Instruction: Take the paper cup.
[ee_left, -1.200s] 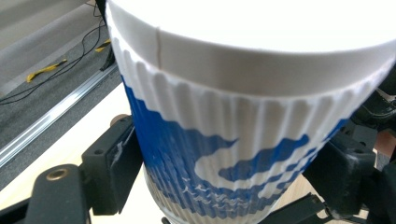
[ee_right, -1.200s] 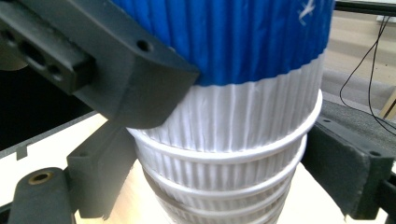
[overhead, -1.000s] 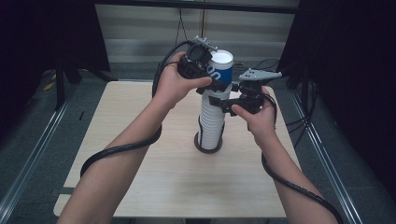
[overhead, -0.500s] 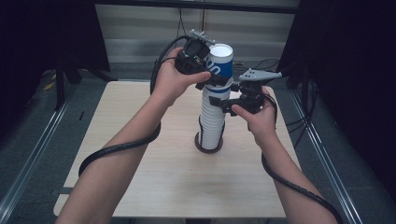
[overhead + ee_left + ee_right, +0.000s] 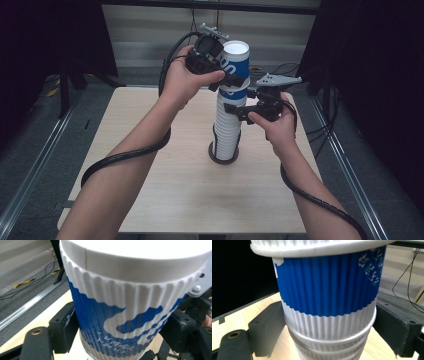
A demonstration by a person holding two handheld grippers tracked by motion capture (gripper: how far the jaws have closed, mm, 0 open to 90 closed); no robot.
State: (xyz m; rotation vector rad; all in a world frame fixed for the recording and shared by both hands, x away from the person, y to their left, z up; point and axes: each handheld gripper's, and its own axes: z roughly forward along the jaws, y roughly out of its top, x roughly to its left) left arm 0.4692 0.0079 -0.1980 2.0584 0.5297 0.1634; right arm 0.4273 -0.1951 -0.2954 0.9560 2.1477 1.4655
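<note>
A tall stack of ribbed white paper cups point(image 5: 226, 132) stands upright on a dark ring near the middle of the wooden table point(image 5: 145, 120). A blue-and-white cup point(image 5: 235, 67) sits raised at its top. My left gripper point(image 5: 229, 81) is shut on this top cup point(image 5: 130, 297), one jaw pressed against each side. Lower down, my right gripper point(image 5: 239, 111) is shut on the stack, just under the blue cup point(image 5: 327, 280). In the right gripper view its jaws press both sides of the white cups point(image 5: 329, 340).
Both gripper cables trail along the forearms and over the table. Metal rails point(image 5: 35, 165) run along the floor on both sides. Loose cables point(image 5: 285, 67) lie behind the table, and dark curtains stand left and right.
My left gripper has risen with the blue cup, lifting it higher out of the stack. The right gripper has stayed on the stack.
</note>
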